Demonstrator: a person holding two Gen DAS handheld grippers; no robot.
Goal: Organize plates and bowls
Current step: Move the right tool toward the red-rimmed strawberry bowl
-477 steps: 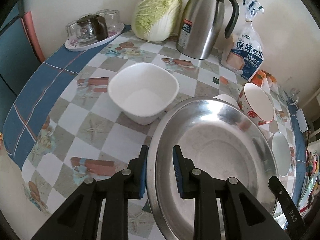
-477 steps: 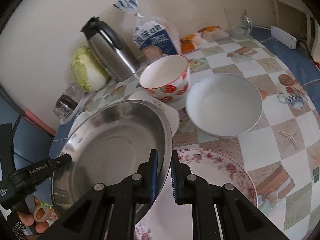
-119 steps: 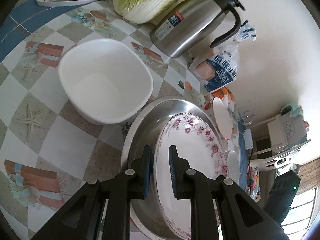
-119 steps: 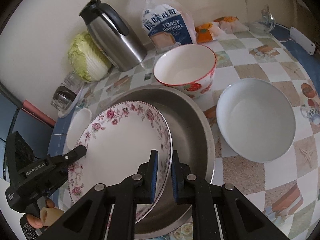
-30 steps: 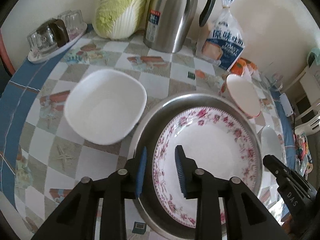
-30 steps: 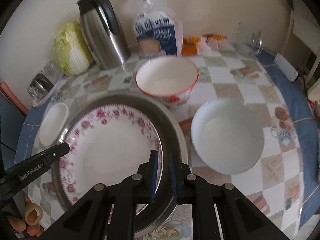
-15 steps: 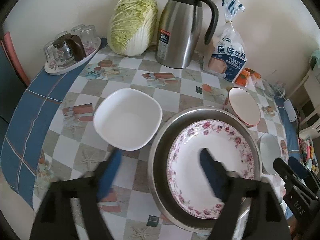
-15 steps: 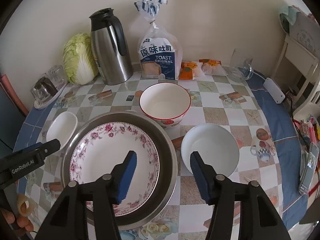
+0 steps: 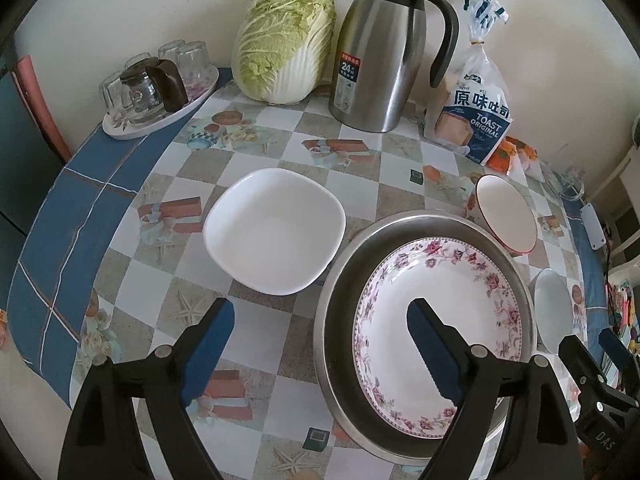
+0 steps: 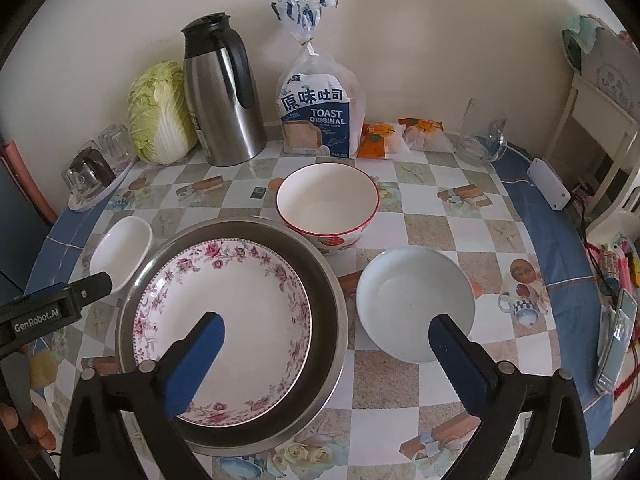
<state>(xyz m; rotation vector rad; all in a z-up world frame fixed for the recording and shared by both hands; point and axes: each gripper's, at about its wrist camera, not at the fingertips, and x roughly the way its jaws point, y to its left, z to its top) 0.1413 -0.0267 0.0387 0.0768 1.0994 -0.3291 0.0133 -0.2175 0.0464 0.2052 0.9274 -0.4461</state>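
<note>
A floral plate (image 9: 400, 320) (image 10: 240, 300) lies inside a large steel pan (image 9: 344, 280) (image 10: 324, 280). My left gripper (image 9: 320, 316) hovers over the pan's left rim, its jaws still opening, with nothing pressed between the pads. My right gripper (image 10: 326, 328) hangs above the pan's right rim, its jaws also opening wide and holding nothing. A square white bowl (image 9: 276, 236) (image 10: 120, 248) sits left of the pan. A red-rimmed bowl (image 9: 506, 212) (image 10: 326, 204) stands behind the pan. A round white bowl (image 9: 554, 312) (image 10: 414, 300) sits to the right.
Along the wall stand a cabbage (image 9: 284, 40), a steel jug (image 9: 384, 48), a toast bag (image 10: 318, 116), snack packets (image 10: 400, 136) and a tray of glasses (image 9: 156, 88). A phone (image 10: 616, 344) lies at the right table edge. A person's fingers (image 10: 24, 424) show at lower left.
Both grippers let go of the floral plate and opened wide, leaving it lying in the steel pan. Both have risen, so more of the table shows.
</note>
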